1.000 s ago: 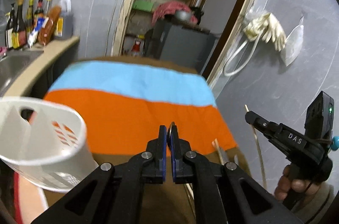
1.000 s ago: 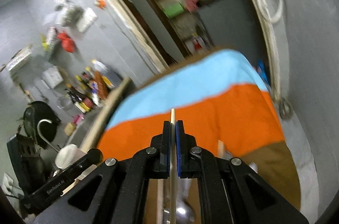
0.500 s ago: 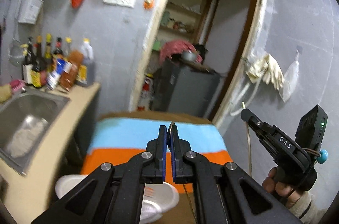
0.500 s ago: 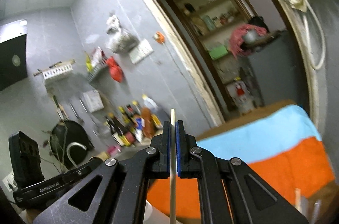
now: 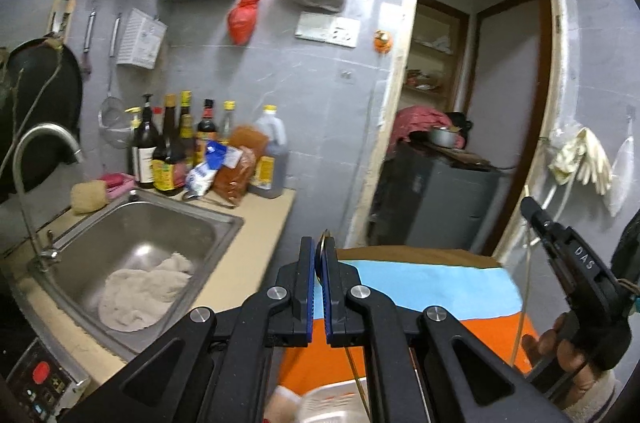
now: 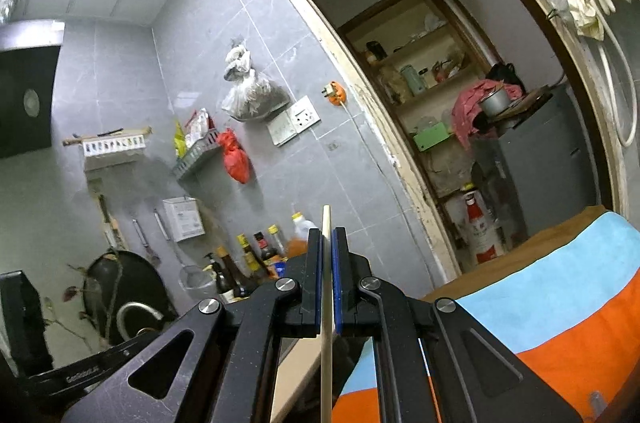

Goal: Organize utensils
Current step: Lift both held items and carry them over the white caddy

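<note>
- Black left gripper [image 5: 320,255], above the blue-and-orange striped cloth [image 5: 420,287], clamps a thin metal utensil [image 5: 322,243].
- Black right gripper [image 6: 327,251] pinches a pale wooden chopstick [image 6: 326,323] in open air.

The white basket [image 5: 340,403] is blurred and cut off by the bottom edge, behind the left tool [image 5: 320,287]. The thin metal utensil [image 5: 323,243] shows only its edge between the pads, so its kind is unclear. The chopstick [image 6: 327,323] runs off the bottom edge.
</note>
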Demonstrator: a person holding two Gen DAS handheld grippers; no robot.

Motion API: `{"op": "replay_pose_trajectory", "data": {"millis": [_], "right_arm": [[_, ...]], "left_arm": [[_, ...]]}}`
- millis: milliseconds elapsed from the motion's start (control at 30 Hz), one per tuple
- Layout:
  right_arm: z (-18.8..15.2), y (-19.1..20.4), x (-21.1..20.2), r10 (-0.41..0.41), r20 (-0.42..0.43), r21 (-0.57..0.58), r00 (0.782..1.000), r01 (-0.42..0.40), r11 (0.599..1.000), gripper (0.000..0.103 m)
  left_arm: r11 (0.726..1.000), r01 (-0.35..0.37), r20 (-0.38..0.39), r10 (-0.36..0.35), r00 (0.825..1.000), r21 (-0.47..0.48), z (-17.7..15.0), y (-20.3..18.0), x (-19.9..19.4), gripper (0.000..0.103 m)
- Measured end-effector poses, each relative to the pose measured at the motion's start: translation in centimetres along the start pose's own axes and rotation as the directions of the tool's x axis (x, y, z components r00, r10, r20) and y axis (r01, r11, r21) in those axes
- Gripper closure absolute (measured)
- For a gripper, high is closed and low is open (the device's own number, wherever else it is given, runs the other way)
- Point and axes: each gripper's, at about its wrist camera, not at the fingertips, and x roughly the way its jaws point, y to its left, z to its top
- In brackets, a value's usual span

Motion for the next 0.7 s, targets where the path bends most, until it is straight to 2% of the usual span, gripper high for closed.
{"op": "replay_pose_trajectory", "data": {"millis": [167,300,400,567,700], "right_arm": [[-1.8,0.5,0.8,-0.023,-0.003,-0.044,1.000,0.023,0.999,0.099],[-1.9,0.6,0.1,-0.022,0.027,-0.049,0.999,0.024,0.999,0.099],[-1.8,0.9,0.1,-0.029,0.006,-0.064,1.000,0.029,0.998,0.099],[-2.0,0.7,-0.4,-0.056,-0.032,-0.083,0.998,0.053,0.995,0.099],[-2.2,-0.2,-0.5,-0.061,-0.012,-0.061,0.998,0.061,0.996,0.099]], "left_arm": [[1.000,-0.010,-0.020,0.010,1.000,0.028,-1.9,0.6,1.5,0.100],[0.999,0.004,-0.039,-0.003,0.999,0.042,-3.4,-0.1,2.3,0.100],[0.999,0.014,-0.049,-0.011,0.999,0.043,-4.3,-0.4,2.7,0.100],[0.999,0.020,-0.060,-0.017,0.998,0.038,-4.8,-0.6,2.8,0.100],[0.999,0.012,-0.065,-0.009,0.998,0.036,-5.0,-0.6,2.9,0.100]]}}
